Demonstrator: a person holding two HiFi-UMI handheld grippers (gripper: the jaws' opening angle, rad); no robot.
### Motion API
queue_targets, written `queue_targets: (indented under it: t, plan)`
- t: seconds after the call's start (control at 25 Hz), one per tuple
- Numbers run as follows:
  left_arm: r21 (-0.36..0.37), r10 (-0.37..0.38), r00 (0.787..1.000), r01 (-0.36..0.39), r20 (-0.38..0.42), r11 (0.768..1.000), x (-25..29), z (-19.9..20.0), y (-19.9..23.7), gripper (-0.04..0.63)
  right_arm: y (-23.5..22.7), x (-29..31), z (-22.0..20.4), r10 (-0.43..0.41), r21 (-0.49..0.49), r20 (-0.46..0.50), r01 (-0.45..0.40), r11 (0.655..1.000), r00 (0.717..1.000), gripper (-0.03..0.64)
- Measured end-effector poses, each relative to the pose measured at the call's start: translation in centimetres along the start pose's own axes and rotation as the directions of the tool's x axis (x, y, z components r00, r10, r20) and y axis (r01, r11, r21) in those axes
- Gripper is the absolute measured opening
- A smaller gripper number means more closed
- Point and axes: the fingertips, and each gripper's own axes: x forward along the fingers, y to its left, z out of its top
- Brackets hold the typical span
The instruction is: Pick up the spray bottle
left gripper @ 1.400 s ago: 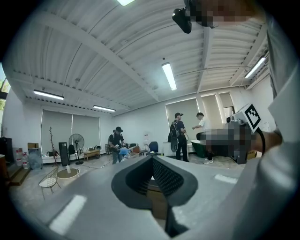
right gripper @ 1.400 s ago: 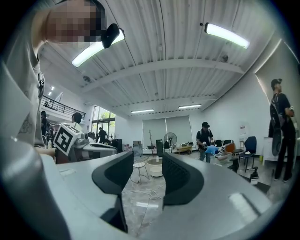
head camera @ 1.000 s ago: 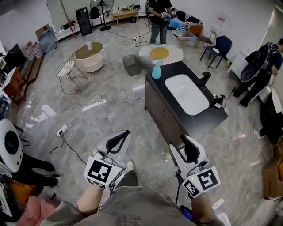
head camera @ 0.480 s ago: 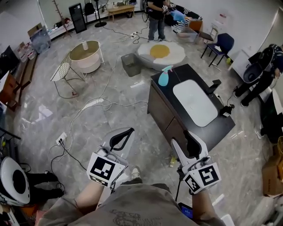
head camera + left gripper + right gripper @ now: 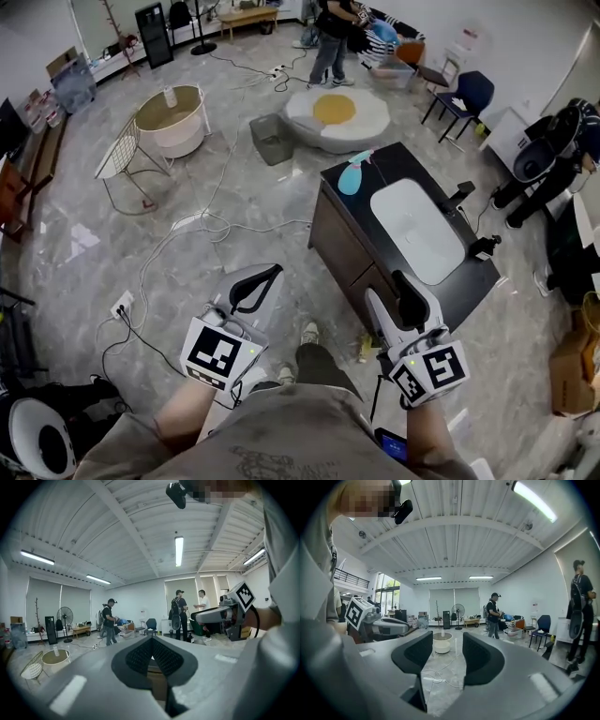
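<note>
As the person nears, change: spray bottle (image 5: pixel 352 175) on counter (image 5: pixel 398 159) sits closer.
Left gripper (image 5: pixel 266 276): pressed together, empty.
Right gripper (image 5: pixel 405 284): spread, empty.
Hidden: counter's near edge, behind right gripper.

Counter: dark counter top (image 5: pixel 401 161), right of frame centre.
On it: spray bottle (image 5: pixel 351 175), upper-left corner; white basin (image 5: pixel 417 230), middle.

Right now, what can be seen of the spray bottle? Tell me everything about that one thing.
The spray bottle shows small and far off in the head view: a pale blue body, plastic by the look, with a spray head on top. It stands on its base at the far corner of the dark counter, beside the white basin but apart from it. Only the counter touches it; the left tool and right tool are nowhere near.
</note>
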Motion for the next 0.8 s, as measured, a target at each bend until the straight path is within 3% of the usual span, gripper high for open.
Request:
queue_targets:
  t: [0.4, 0.8]
  plan:
    - [-0.014, 0.001, 1.0, -0.001, 0.001, 1.0, 5.8, -1.6, 4.7, 0.0, -4.7, 6.9, -2.3, -0.017, 0.009, -0.036, 0.017, 1.0, 0.999, 0.23]
    - [-0.031, -0.015, 0.998, 0.013, -0.059, 0.999, 16.3, -2.4, 10.4, 0.0, -12.3, 16.0, -4.0, -0.018, 0.042, -0.113, 0.023, 0.999, 0.993, 0.23]
